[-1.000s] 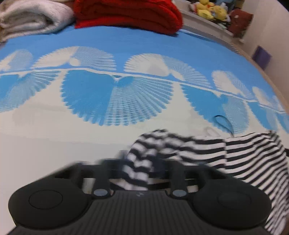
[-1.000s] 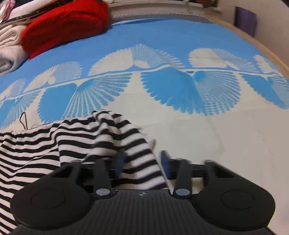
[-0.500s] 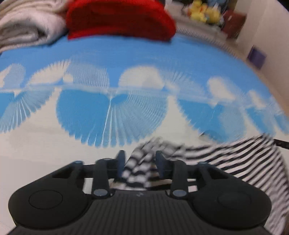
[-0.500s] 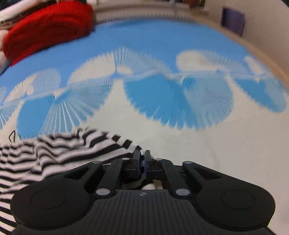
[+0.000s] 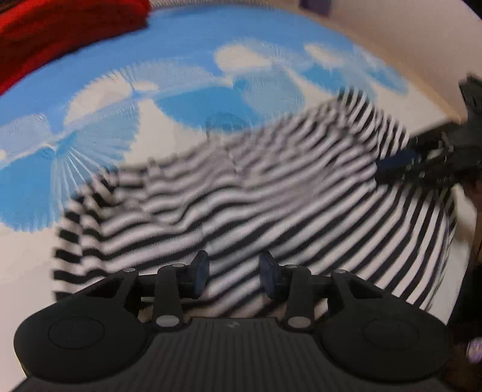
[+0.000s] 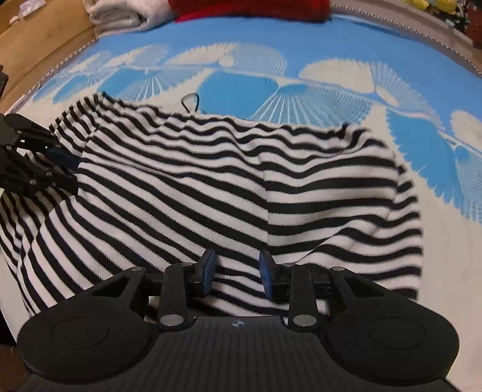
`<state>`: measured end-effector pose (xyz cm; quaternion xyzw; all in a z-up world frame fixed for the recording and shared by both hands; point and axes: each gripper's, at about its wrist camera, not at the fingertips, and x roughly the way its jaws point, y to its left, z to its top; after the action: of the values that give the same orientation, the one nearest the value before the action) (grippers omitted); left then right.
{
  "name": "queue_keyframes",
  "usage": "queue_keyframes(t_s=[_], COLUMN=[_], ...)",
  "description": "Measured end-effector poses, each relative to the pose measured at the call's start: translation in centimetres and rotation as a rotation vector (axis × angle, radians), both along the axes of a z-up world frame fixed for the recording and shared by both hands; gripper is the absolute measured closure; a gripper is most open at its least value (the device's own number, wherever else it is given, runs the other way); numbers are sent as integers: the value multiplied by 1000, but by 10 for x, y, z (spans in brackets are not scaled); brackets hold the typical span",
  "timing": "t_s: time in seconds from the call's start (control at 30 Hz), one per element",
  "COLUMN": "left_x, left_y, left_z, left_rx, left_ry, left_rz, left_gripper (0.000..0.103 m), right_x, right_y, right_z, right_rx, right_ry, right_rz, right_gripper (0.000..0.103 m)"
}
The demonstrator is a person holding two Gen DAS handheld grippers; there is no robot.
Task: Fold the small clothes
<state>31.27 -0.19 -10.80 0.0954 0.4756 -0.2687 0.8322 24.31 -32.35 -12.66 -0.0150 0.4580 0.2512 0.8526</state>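
A black-and-white striped garment (image 6: 235, 181) lies spread on the blue-and-white patterned bed cover (image 6: 331, 90); it also fills the left wrist view (image 5: 256, 196), blurred. My left gripper (image 5: 235, 273) is open, its jaws apart just above the garment's near edge. My right gripper (image 6: 238, 268) is open too, jaws apart over the near edge. Each gripper shows in the other's view, the right at the right side of the garment (image 5: 400, 164) and the left at its left side (image 6: 60, 156).
A red folded blanket (image 5: 60, 33) and a pale folded towel (image 6: 120, 12) lie at the far end of the bed. A thin dark cord loop (image 6: 189, 101) lies by the garment's far edge. Soft toys (image 6: 436, 6) sit at the far right.
Both grippers held corners of the garment, the right one shut on it half a second ago. Now both are open, turned toward each other, and the garment lies spread out.
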Motion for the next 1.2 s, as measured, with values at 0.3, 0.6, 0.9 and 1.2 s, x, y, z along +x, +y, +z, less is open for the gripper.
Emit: queue_keyframes(t_s=[0.3,0.6,0.9,1.2], left_x=[-43,-57,-64,-68], left_y=[-67,-22,36,51], left_z=[-17,19,0,3], left_rx=[66,35,9,144], left_ry=[25,68,218,234], left_rz=[-260,-139,22,195], left_gripper=[60,60,70,73], right_x=[-47,-65,-87,-94], right_y=[16,-21,-76,-77], right_z=[36,37,5,4], right_rx=[206,41,-58,-152], right_ry=[-25,-7,108,172], right_rz=[213,106,34,-9], right_gripper=[66,68,65,54])
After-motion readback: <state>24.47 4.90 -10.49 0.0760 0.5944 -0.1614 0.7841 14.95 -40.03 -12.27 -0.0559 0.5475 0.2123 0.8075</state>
